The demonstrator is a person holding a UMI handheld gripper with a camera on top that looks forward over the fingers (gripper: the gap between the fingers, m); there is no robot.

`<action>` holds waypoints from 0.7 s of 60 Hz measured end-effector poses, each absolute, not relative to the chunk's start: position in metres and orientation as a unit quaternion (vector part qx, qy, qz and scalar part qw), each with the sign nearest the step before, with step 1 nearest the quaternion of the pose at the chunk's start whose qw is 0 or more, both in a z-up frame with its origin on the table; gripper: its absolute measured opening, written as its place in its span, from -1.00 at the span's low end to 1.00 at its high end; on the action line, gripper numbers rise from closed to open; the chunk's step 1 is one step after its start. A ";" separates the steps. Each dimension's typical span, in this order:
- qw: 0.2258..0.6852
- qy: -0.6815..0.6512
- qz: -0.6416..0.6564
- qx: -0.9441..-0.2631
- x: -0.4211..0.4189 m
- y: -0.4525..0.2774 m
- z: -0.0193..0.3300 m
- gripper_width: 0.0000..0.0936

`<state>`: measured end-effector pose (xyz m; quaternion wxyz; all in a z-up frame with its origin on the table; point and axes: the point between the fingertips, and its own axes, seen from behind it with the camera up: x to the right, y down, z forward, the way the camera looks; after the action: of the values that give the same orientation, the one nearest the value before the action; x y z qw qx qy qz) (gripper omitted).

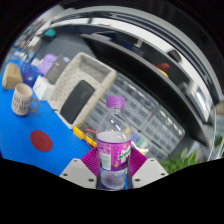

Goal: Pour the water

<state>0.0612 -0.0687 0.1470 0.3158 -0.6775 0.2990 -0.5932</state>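
Between the fingers [113, 168] stands an upright water bottle [114, 145].

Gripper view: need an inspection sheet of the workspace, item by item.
Surface: blue table cover, a red round mark on it.
Job's things: clear water bottle with purple cap and magenta label, upright between the fingers; a pale mug stands beyond, on the blue cover.
Clutter: a woven basket with a dark item inside; small items behind the mug, too small to name; green leaves beside the bottle.
Grippers: gripper fingers close about the bottle's lower body; contact cannot be confirmed.
Cables: nothing seen.
Surroundings: a clear plastic bin past the bottle; dark shelving or furniture farther back.
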 end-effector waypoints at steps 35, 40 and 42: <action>0.037 -0.176 -0.684 -0.707 0.069 0.178 0.151 -0.25; -0.018 -0.237 -0.690 -0.684 0.068 0.186 0.152 -0.25; -0.040 -0.260 -0.694 -0.670 0.068 0.189 0.155 -0.25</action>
<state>0.0679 0.1890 0.1546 -0.0401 -0.6703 -0.2596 -0.6941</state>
